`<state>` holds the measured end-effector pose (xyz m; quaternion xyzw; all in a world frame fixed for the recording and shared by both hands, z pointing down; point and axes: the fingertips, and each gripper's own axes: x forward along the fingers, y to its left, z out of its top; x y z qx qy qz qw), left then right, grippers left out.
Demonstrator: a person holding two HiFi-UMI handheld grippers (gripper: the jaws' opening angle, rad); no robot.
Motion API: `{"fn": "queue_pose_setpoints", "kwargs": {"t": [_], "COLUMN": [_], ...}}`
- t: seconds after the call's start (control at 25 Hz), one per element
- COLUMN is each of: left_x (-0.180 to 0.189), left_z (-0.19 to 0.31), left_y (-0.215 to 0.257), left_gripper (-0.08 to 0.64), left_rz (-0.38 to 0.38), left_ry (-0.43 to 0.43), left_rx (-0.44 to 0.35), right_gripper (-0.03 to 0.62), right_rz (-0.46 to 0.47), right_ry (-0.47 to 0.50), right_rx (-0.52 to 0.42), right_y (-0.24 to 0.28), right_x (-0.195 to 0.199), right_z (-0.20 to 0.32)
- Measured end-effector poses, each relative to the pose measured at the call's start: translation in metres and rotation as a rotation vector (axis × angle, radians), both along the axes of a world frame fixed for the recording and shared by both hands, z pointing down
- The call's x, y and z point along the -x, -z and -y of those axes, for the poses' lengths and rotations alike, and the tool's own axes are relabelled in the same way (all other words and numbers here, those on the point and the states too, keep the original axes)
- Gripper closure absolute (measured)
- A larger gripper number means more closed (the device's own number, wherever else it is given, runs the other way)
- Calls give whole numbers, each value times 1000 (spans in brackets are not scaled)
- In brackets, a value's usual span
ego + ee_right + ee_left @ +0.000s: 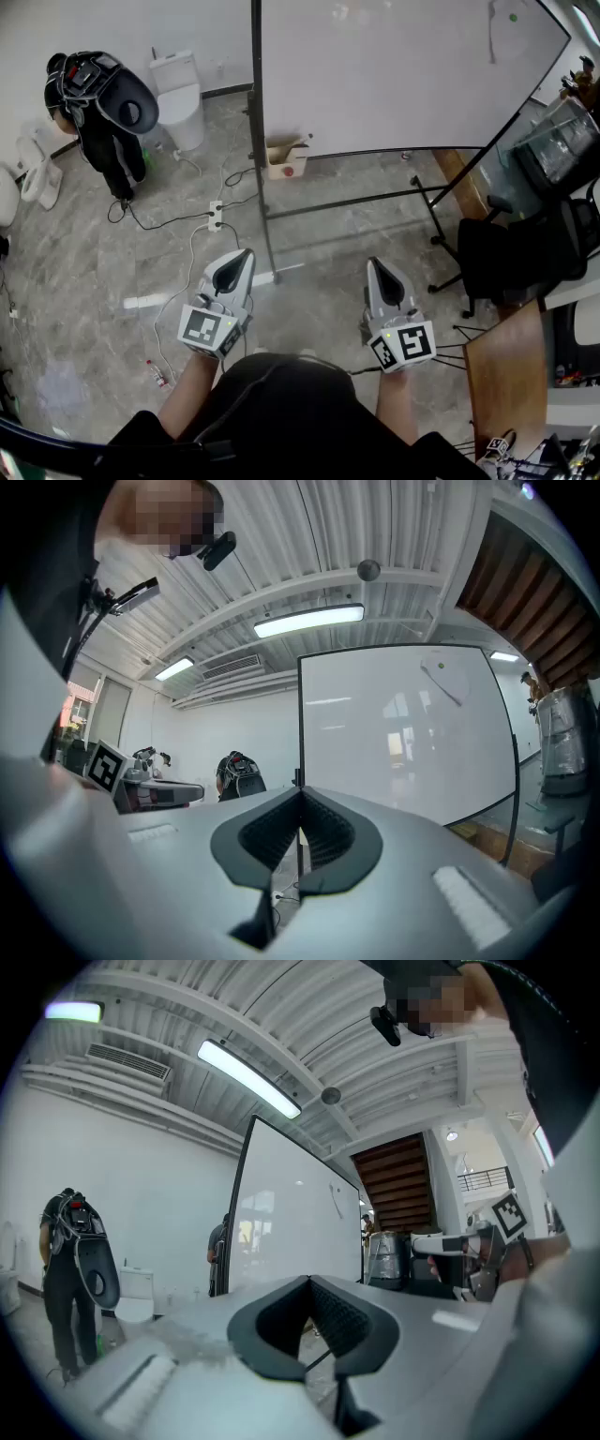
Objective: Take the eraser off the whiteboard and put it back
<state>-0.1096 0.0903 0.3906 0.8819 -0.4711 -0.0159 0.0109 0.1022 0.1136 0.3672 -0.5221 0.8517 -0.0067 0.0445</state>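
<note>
Far off to the left of the left gripper (pixel 247 255), a person in dark clothes (pixel 98 103) bends over beside a white toilet (pixel 180 94), both well apart from it. The left gripper is held level and clenched. Its own view shows the dark pads meeting at the tip with nothing between them. Ahead of it and slightly to its left, a white power strip (pixel 215 217) lies on the grey floor with cables running from it.

The whiteboard (pixel 394 75) stands on a dark frame ahead of both grippers and well apart from them. A small cardboard box (pixel 286 159) sits on the floor at its foot, ahead of the gap between the two grippers.

High on the board, ahead of and to the right of the right gripper (pixel 374 263), are a small green dot (pixel 513 17) and a short dark mark (pixel 490 39). I cannot tell whether either of them is the eraser. The right gripper is also level and clenched, with its pads together on nothing. A black chair (pixel 511 253) stands to its right, and a wooden tabletop (pixel 511 375) lies nearer on that same side.
</note>
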Motion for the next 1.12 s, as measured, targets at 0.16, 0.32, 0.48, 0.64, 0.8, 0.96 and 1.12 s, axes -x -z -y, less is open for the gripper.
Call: {"fn": "queue_pose_setpoints", "kwargs": {"t": [0.16,0.32,0.48,0.64,0.8,0.96,1.12], "left_x": [0,-2,-4,-7,-10,-17,-24], "left_z": [1,2,3,5,6,4,3], "left_y": [-2,-2,-4,-3,-2,0,-2], "left_gripper": [555,555,555,555,557,557,555], "left_rz": [-2,-1,2,3,-1,4,19], "left_ry": [18,12,14,20,44,46,51], "left_rx": [-1,2,4,4,6,-8,-9], "right_gripper": [583,583,583,583,583,583,583], "right_rz": [-8,-10,-1,30,26,20,16], "right_ry": [28,22,28,24,13,29,48], "right_rx": [-1,-1,2,2,1,-5,2], "right_y": [0,1,-1,0,1,2,-1], "right_x": [3,0,-2,-7,-12,-14,-18], "right_z": [4,4,4,6,10,11,12]}}
